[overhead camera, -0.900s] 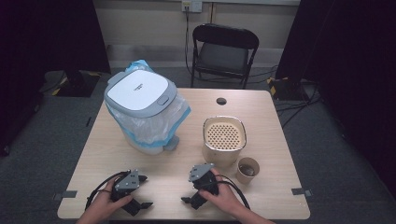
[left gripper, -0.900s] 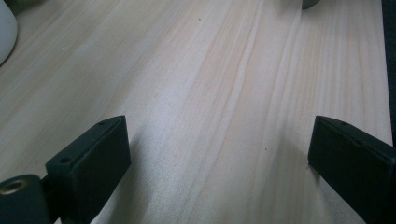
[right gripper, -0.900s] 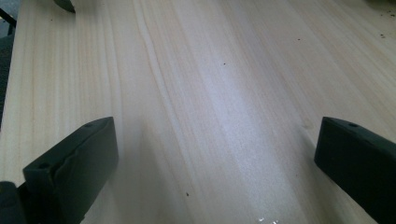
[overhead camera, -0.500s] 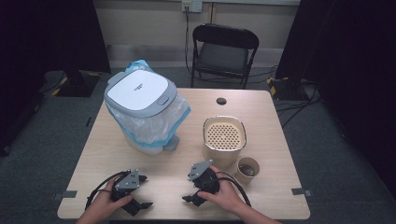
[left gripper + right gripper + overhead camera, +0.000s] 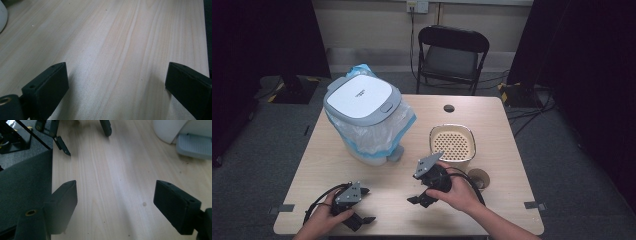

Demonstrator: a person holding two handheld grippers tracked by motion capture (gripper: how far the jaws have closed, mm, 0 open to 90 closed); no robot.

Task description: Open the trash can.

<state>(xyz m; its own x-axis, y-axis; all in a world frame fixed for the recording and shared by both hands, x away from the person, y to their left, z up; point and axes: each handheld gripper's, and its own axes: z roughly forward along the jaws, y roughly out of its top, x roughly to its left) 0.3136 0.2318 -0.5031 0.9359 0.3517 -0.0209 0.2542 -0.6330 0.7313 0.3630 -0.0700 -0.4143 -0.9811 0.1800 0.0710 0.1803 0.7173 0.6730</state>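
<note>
My left gripper (image 5: 365, 205) rests near the table's front left corner, held by a hand, jaws wide apart. In the left gripper view it (image 5: 116, 82) stands open over bare wood. A hand holds my right gripper (image 5: 419, 198) lifted off the front middle of the table, its grey plate tilted up. Seen in the right gripper view, it (image 5: 115, 202) is open with nothing between the jaws, pointing along the table at the left gripper (image 5: 82, 132).
A white-lidded pedal bin (image 5: 362, 102) lined with a plastic bag stands at the back left; its pedal (image 5: 195, 147) lies ahead and to the right. A cream perforated tub (image 5: 452, 142) and a small brown cup (image 5: 479, 177) sit right of centre. Behind the table stands a chair (image 5: 452, 57).
The right gripper has risen off the table and tipped up, edging toward the cream tub. The left gripper has hardly moved.
</note>
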